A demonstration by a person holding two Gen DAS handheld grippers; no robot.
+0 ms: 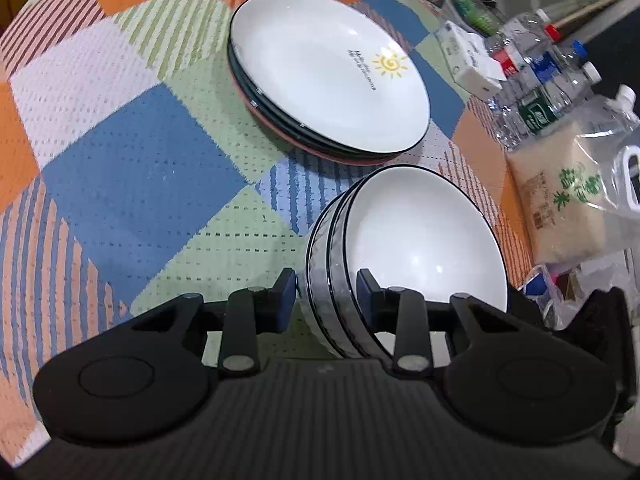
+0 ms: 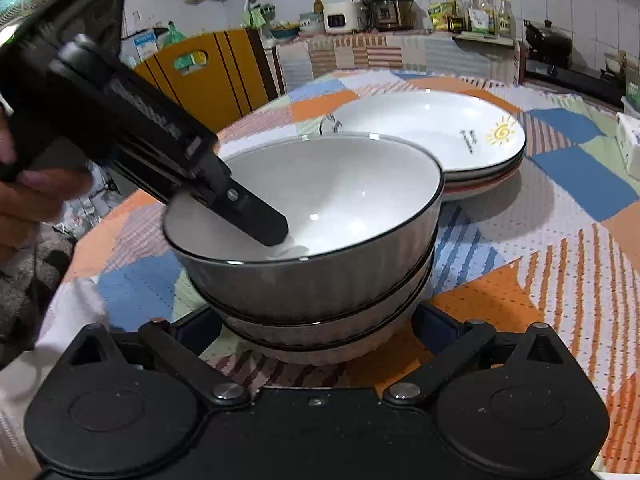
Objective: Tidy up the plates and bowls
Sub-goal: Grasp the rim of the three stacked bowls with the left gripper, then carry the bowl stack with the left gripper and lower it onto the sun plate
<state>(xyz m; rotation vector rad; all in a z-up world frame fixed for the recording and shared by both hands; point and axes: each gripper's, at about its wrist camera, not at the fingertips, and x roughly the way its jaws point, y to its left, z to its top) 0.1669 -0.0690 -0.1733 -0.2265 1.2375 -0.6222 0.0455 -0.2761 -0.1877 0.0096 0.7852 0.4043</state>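
Here is the counter (image 1: 132, 152) under its patchwork cloth, and most of the sorting looks done: the plates (image 1: 328, 72) sit in one neat stack, sun-print plate on top, darker and reddish rims showing beneath it, and just beside them the bowls (image 1: 400, 248) are nested into their own stack, three ribbed white bowls by the rims visible from the right wrist view. The left gripper (image 1: 326, 294) straddles the wall of the stack, one blue-padded finger outside the ribbed side and the other inside the top bowl (image 2: 316, 200); there is a visible gap between the outer pad and the bowl, so the jaws look partly open and not pinching, a judgement from the left wrist view. From the right wrist view that same left gripper finger dips down into the top bowl near its inner wall. The right gripper (image 2: 320, 336) is spread wide, fingers either side of the lower part of the bowl stack, and whether they touch it cannot be told; it appears to hold nothing. No loose plate or bowl shows anywhere else on the cloth. What is left seems small: let go, pull both grippers clear, perhaps square the stack. At the counter's edge stand water bottles (image 1: 536, 68) and a bag of rice (image 1: 560, 208), not part of the job.
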